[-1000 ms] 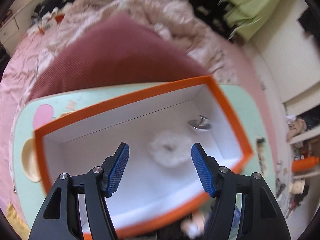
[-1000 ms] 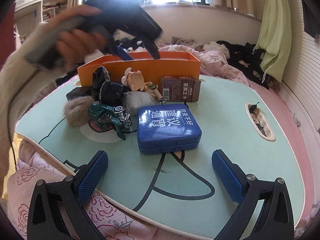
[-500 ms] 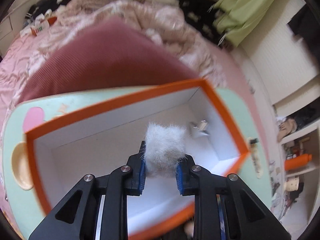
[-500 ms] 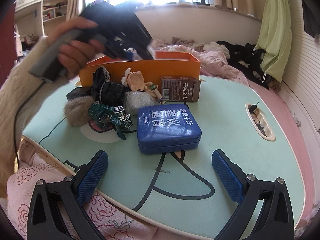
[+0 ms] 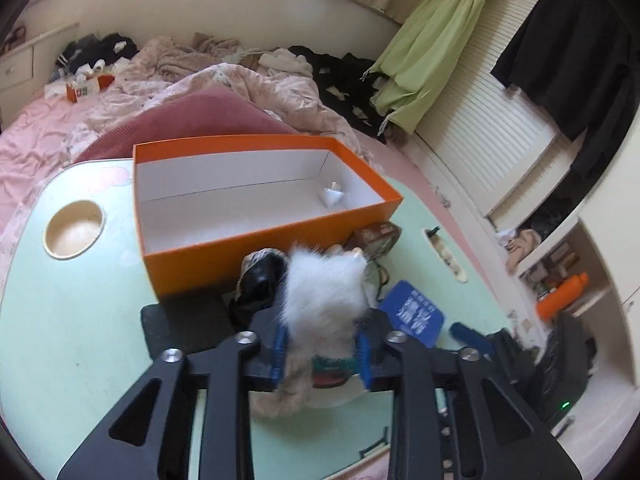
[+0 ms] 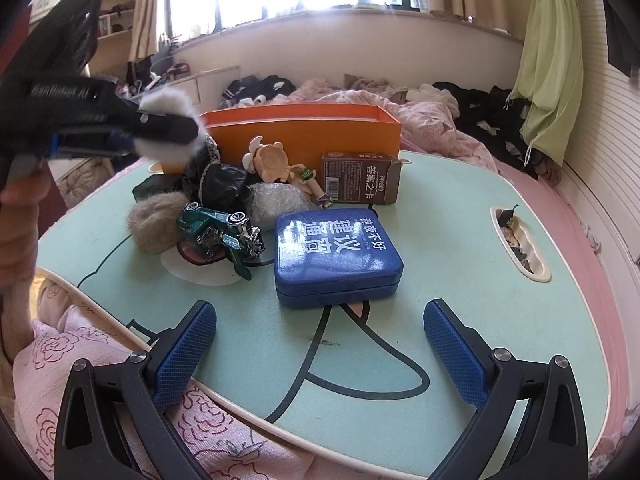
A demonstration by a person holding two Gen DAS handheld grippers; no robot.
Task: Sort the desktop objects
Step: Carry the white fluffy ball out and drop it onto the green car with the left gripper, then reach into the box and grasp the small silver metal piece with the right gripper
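Blue case [image 6: 338, 246] reads 熬夜不好 建议通宵; brown carton [image 6: 360, 178] (答案之卡).

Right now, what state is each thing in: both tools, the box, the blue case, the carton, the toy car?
left tool: jaws opening, white fluffy ball between them
right tool: open, empty
orange box: lidless, nearly empty
blue case: closed, flat
brown carton: on its side
green toy car: overturned

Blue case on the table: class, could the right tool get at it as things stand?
Probably yes: the right tool is open, the blue case lies straight ahead, and only bare table lies between.
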